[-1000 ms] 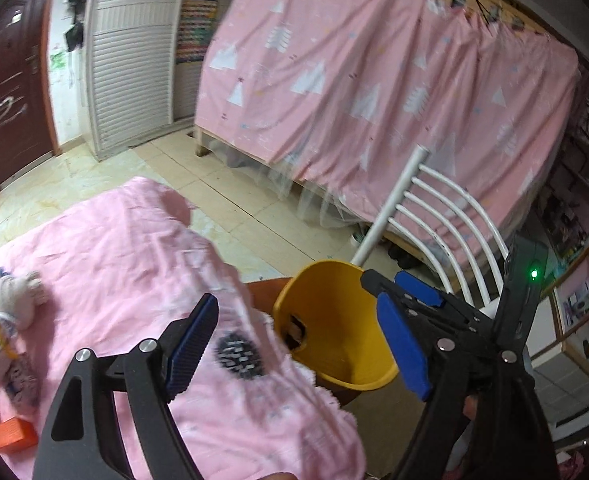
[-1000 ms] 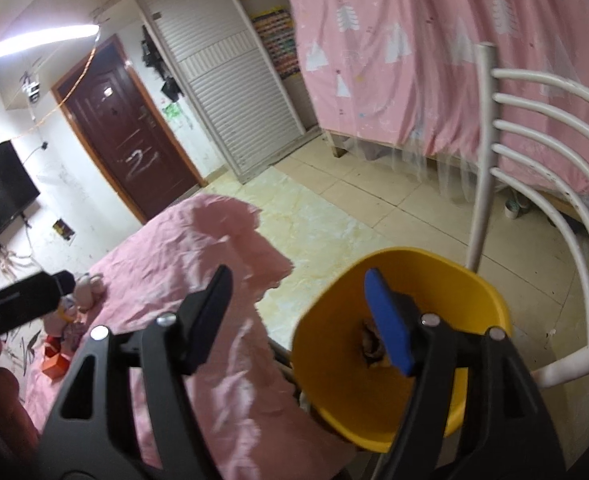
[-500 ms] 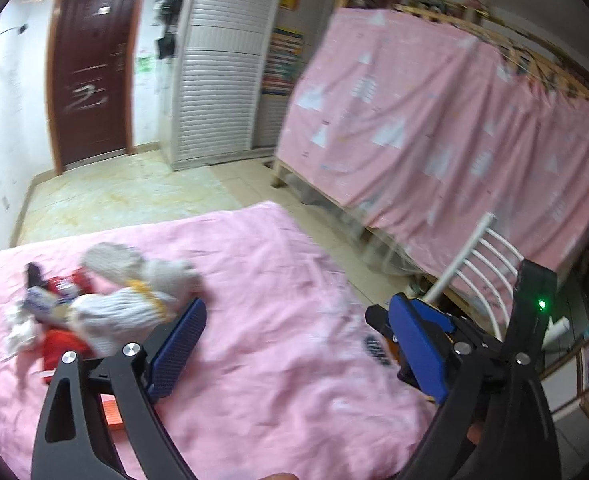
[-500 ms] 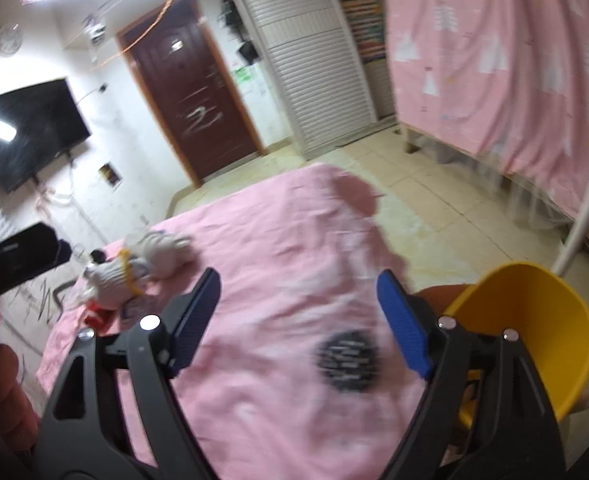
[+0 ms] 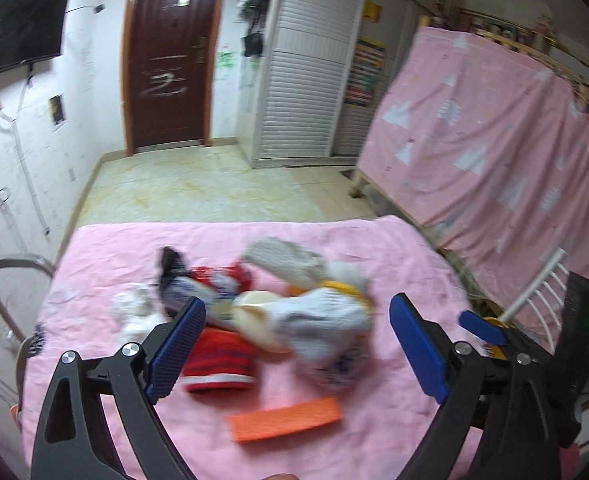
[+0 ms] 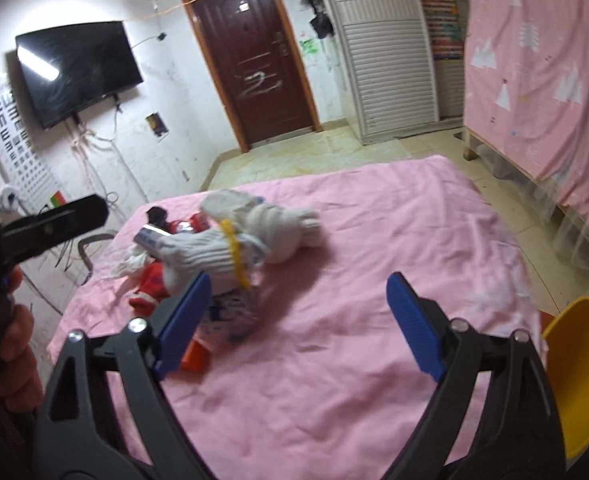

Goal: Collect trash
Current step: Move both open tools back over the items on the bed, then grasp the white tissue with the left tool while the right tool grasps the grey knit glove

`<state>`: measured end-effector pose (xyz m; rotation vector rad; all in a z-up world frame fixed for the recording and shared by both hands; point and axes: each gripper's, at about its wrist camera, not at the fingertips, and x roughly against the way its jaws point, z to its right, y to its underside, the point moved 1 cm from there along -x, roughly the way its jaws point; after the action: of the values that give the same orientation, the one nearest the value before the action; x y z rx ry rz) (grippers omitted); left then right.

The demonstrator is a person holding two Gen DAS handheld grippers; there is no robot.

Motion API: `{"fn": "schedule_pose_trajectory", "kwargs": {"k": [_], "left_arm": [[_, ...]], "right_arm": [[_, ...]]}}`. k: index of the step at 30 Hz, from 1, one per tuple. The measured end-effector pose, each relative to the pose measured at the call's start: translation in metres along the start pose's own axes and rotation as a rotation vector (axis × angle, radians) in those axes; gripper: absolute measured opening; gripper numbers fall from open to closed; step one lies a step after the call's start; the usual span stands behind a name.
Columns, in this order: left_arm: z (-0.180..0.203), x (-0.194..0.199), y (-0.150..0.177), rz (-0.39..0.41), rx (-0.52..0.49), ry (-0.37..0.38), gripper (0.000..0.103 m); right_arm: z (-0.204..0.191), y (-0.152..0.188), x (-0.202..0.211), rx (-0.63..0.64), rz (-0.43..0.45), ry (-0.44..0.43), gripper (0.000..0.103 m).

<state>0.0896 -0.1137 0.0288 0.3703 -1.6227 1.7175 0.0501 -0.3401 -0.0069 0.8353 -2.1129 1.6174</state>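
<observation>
My left hand-held gripper (image 5: 296, 344) is released, its jaws spread wide with nothing gripped, and the trash pile (image 5: 254, 312) on the pink table (image 5: 374, 432) sits straight ahead, framed between the pads. My right hand-held gripper (image 6: 298, 320) has just been opening and is empty too; from it the pile (image 6: 222, 248) lies ahead and off to the left, so the left one looks nearer. The orange strip (image 5: 286, 420) lies closest to it, long axis running across my view, roughly in line with the jaw gap. The yellow bin (image 6: 574, 376) is at the table's right edge, cut off by the frame. Motion blur smears the pile; I can't separate the white gloves from the red wrappers beneath.
</observation>
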Motion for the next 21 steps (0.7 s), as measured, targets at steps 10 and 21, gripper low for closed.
{"fn": "schedule_pose_trajectory", "kwargs": {"k": [10,21], "left_arm": [[-0.090,-0.012,-0.003,-0.025,0.097,-0.158,0.085],[-0.143,-0.057,0.024,-0.151,0.145,-0.204,0.085]], "right_arm": [[-0.056,-0.005,-0.033,0.102,-0.040,-0.061,0.093],[-0.079,-0.010,-0.072,0.147,-0.100,-0.060,0.095]]}}
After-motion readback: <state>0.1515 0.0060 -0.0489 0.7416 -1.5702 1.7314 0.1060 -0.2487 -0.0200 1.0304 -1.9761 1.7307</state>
